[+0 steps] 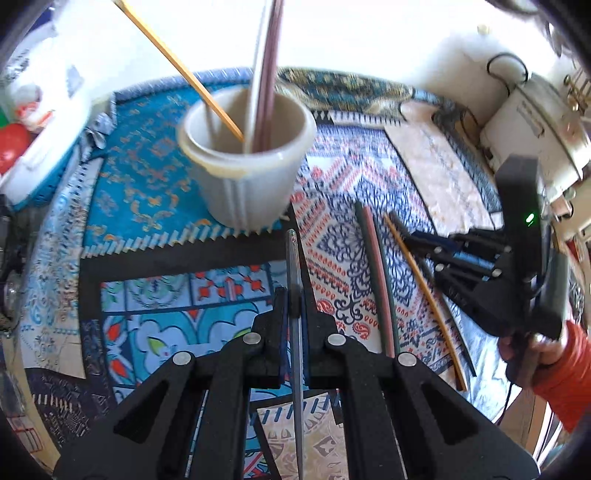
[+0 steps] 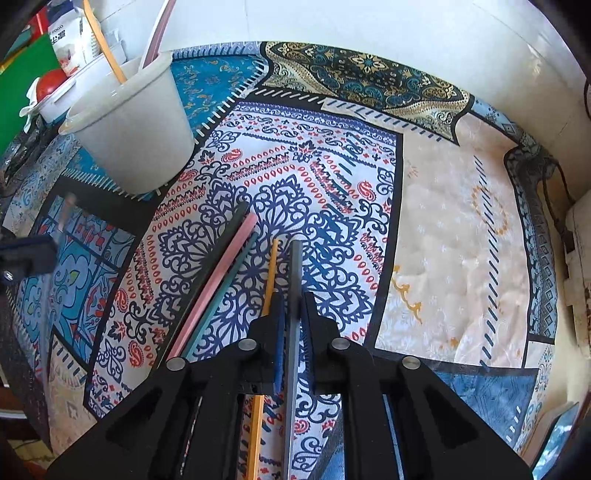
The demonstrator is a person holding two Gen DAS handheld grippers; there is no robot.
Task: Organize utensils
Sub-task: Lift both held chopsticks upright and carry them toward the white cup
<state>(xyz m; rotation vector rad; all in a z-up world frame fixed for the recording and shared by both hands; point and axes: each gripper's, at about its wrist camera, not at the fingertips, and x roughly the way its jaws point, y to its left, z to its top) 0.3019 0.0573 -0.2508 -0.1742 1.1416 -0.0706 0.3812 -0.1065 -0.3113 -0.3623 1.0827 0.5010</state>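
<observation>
Two grey chopsticks are pinched, one in each hand-held gripper — left (image 1: 294, 306) on a slim grey stick (image 1: 294, 280), right (image 2: 294, 314) on a second grey stick (image 2: 294, 273). Pink (image 2: 221, 273), green (image 2: 236, 266) and yellow (image 2: 271, 266) sticks lie loose on the patterned cloth (image 2: 332, 177) over the counter — just beside the right jaws. The white cup (image 1: 251, 173) stands ahead, already holding several.

Bright daylight overexposes the white wall (image 1: 369, 33); fisheye bends the edges, with left-side motion blur.

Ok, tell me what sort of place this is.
Probably a home table against a white wall: a patchwork-print tablecloth, a white utensil cup holding chopsticks, and food containers crowding one corner.
</observation>
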